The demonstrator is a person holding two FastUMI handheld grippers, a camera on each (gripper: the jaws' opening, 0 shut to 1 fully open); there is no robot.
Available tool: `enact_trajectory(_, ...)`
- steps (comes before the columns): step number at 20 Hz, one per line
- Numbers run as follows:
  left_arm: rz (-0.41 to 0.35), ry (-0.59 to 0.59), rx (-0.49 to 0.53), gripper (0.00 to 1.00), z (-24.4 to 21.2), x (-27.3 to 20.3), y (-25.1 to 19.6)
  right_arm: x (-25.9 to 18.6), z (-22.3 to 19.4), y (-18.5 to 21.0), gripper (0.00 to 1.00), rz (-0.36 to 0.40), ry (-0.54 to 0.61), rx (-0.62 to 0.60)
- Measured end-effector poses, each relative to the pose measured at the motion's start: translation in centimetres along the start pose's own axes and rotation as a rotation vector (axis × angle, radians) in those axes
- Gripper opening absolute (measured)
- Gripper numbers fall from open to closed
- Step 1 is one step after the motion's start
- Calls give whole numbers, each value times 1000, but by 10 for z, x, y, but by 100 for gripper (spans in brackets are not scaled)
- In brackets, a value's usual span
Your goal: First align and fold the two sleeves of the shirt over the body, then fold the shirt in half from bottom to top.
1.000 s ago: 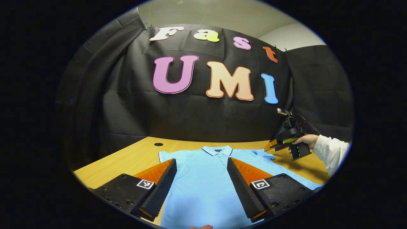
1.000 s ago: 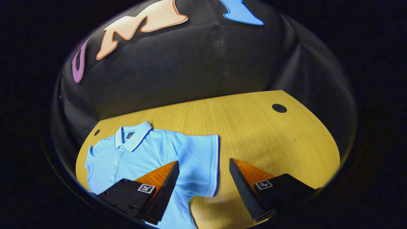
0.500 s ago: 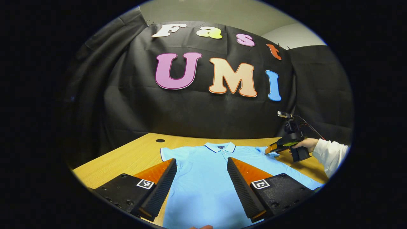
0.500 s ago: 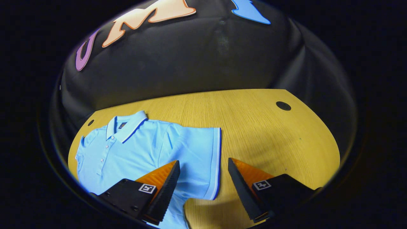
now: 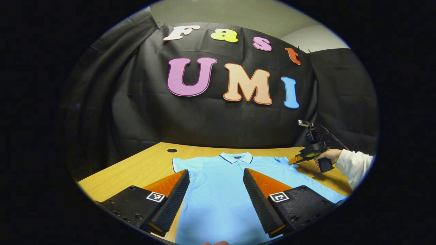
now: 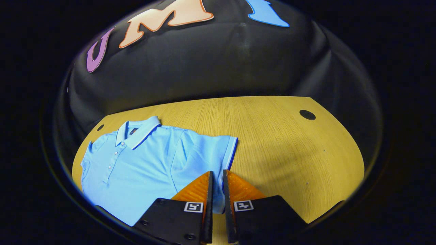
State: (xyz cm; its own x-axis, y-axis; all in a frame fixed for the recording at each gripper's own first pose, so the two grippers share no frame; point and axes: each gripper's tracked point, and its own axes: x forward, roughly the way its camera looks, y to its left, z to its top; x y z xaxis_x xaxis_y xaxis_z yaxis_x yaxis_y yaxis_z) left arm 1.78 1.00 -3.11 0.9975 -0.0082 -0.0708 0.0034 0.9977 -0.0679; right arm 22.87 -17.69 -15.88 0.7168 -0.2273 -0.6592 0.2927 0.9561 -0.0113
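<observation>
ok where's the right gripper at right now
In the right gripper view the right gripper is at the cuff of the shirt's sleeve, fingers closed on its edge, wooden table just beside.

We are holding the left gripper (image 5: 215,177) wide over the shirt (image 5: 221,190); the right gripper (image 5: 293,161) is touching its far sleeve (image 5: 285,161).

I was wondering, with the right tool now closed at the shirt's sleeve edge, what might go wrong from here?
The right tool pinches the sleeve only at its trimmed hem, so the fabric may slip out mid-fold. The left tool hangs open over the shirt body, pinning nothing, so a pull could drag the whole shirt across the table. Lifted by one point, the sleeve may also land skewed.
</observation>
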Motion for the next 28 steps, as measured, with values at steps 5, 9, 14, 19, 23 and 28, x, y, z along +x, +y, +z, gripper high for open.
enact_trajectory(5,0,-13,6,95,6,-1,3,0,-1,1,12,17,8,26)
enact_trajectory(9,-11,7,-17,95,0,0,3,0,-2,5,4,21,17,96)
enact_trajectory(14,-12,7,-13,95,-2,2,7,-13,27,35,4,89,-72,137)
enact_trajectory(19,-16,12,-17,95,-4,5,8,-37,50,89,3,255,-112,187)
enact_trajectory(23,-11,4,-13,95,-2,6,10,-46,36,142,3,395,-97,166)
enact_trajectory(28,-13,12,-12,95,-5,8,9,-41,6,181,3,449,-61,92)
